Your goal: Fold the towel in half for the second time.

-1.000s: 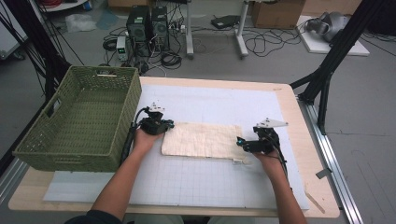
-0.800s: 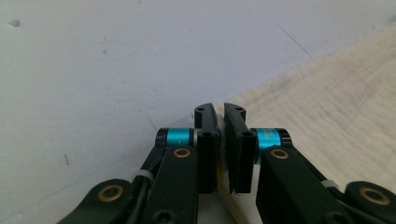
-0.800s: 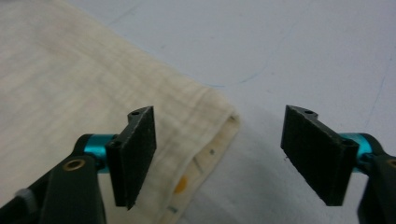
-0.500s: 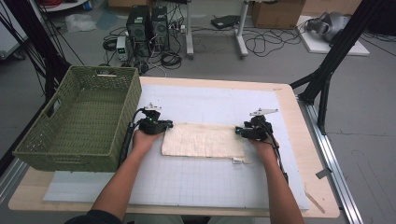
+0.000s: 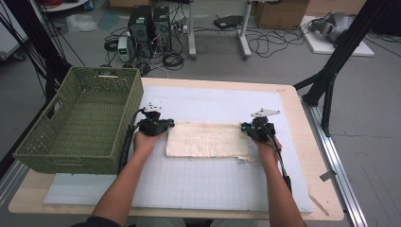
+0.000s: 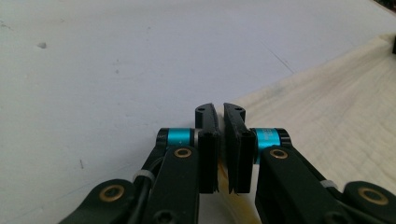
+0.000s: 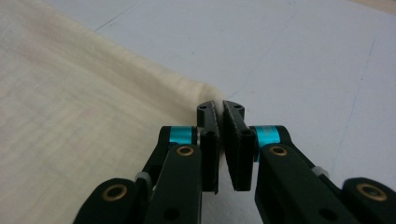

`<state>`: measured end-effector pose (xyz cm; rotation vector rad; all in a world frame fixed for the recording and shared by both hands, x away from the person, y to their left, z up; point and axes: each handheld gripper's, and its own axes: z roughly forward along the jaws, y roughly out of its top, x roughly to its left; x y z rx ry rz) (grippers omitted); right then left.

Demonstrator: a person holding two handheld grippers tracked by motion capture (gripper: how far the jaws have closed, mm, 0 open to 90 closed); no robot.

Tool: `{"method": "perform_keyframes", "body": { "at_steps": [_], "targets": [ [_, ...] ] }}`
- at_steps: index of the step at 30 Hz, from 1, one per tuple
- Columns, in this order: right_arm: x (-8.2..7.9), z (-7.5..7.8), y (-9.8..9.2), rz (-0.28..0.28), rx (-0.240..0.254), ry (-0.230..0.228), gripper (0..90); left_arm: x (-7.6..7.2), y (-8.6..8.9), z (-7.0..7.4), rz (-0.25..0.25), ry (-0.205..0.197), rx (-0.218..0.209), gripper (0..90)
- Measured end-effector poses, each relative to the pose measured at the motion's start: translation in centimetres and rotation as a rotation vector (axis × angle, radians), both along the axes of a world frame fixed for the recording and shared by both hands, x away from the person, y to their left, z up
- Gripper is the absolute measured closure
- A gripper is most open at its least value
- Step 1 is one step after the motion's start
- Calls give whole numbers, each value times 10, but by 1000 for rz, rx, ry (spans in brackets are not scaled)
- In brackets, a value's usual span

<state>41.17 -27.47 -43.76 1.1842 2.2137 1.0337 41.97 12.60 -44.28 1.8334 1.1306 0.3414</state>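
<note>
Two grippers, one cloth and one basket are on record. The left gripper view shows the left gripper (image 6: 219, 122) with jaws pressed together on the cloth's (image 6: 327, 107) corner; the right gripper view shows the right gripper (image 7: 219, 116), whose jaws have just been closing, pinching the opposite far corner. The high view adds the layout: the cream cloth (image 5: 206, 140) lies flat mid-tabletop (image 5: 302, 118) on a white mat (image 5: 203, 184), between both grippers, with one green wicker basket (image 5: 80, 123) just left of the left gripper (image 5: 166, 125).

Cream cloth (image 5: 206, 139), folded rect, flat on mat ctr, far corners pinched.
</note>
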Motion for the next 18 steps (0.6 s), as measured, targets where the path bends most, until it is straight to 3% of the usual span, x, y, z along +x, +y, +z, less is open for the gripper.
{"method": "perform_keyframes", "body": {
  "at_steps": [2,3,7,10,12,15,18],
  "targets": [
    [-1,1,-1,-19,-24,-14,897,0,3,1,24,-11,31,843],
    [-2,1,-3,-34,-35,-24,897,0,6,1,28,-8,22,843],
    [-4,0,-25,-77,94,-21,896,-5,7,4,-3,-53,32,843],
    [-3,3,-24,-55,154,-33,788,-4,4,2,-4,-42,32,842],
    [-2,4,-17,-41,159,-60,696,-4,3,1,-6,-39,43,842],
    [7,3,-3,-19,129,-18,564,-4,4,1,-6,-32,51,841],
    [17,-1,9,-35,109,-16,501,-4,6,1,0,-29,48,840]
  ]
}}
